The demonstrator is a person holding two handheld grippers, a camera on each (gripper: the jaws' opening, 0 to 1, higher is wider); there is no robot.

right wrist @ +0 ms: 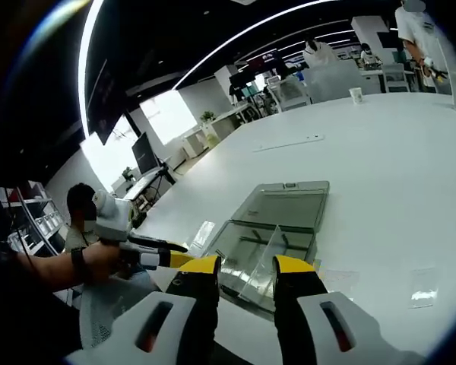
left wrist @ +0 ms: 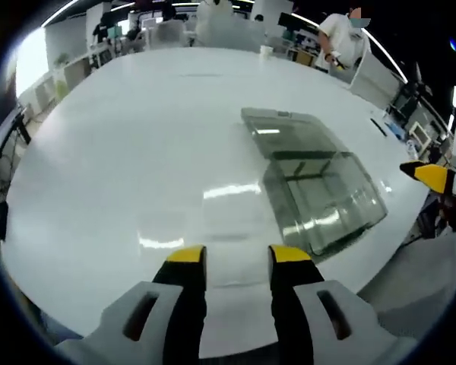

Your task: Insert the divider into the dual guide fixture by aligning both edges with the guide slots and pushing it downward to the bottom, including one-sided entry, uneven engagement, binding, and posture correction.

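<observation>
Two grippers hovered w/ fingers apart and holding nothing: left gripper (left wrist: 235, 262) over the white table (left wrist: 137, 152), right gripper (right wrist: 247, 270) just above the clear fixture (right wrist: 270, 228). Fixture sat near the table's edge, lid open flat behind it. A clear divider (right wrist: 262, 262) stood tilted inside; seating unclear.

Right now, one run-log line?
left gripper: open, empty | right gripper: open, empty | clear fixture box: on white table | divider: tilted inside
</observation>
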